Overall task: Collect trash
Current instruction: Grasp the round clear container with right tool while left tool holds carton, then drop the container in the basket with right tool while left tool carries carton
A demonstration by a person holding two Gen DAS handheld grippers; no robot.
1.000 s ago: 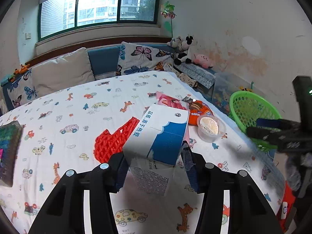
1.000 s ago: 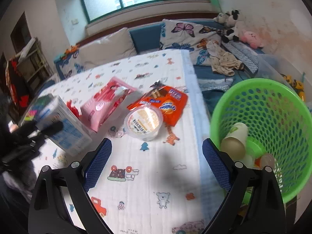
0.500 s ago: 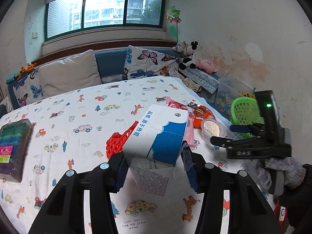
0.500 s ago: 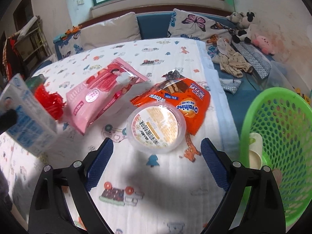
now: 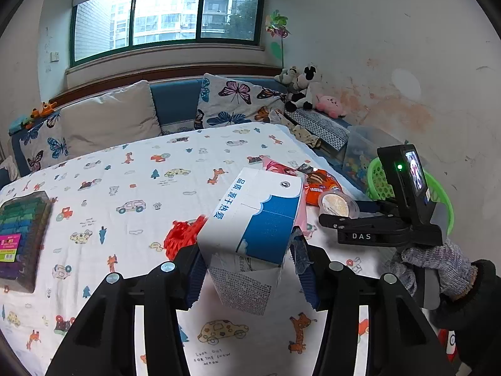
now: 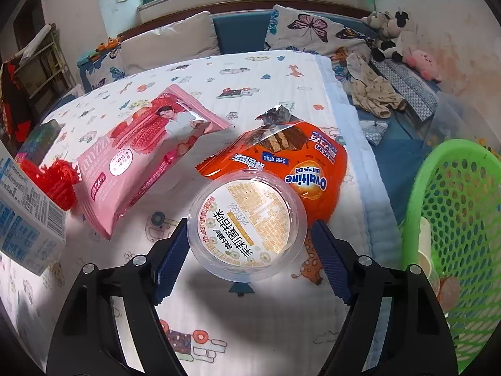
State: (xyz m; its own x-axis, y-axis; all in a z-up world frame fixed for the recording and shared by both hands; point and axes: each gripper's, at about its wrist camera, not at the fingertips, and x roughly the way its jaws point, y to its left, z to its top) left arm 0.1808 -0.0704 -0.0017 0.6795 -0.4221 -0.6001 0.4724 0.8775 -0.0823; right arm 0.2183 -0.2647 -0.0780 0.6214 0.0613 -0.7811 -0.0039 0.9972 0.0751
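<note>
My left gripper (image 5: 247,271) is shut on a white and blue milk carton (image 5: 250,219), held above the printed table cloth (image 5: 125,194); the carton also shows at the left edge of the right wrist view (image 6: 22,219). My right gripper (image 6: 247,253) is open, its jaws on either side of a clear round plastic cup (image 6: 247,225) on the table, not closed on it. An orange Ovaltine wrapper (image 6: 300,163), a pink snack bag (image 6: 137,156) and red mesh netting (image 6: 56,178) lie behind. The green basket (image 6: 454,219) stands at the right and holds paper cups.
A box of coloured blocks (image 5: 18,228) lies at the table's left edge. Cushions (image 5: 109,119) and plush toys (image 5: 300,87) line the bench behind. The table's right edge (image 6: 369,188) drops off beside the basket.
My right gripper moved forward and down to the plastic cup, now between its jaws. My left gripper still holds the carton and has lifted slightly.
</note>
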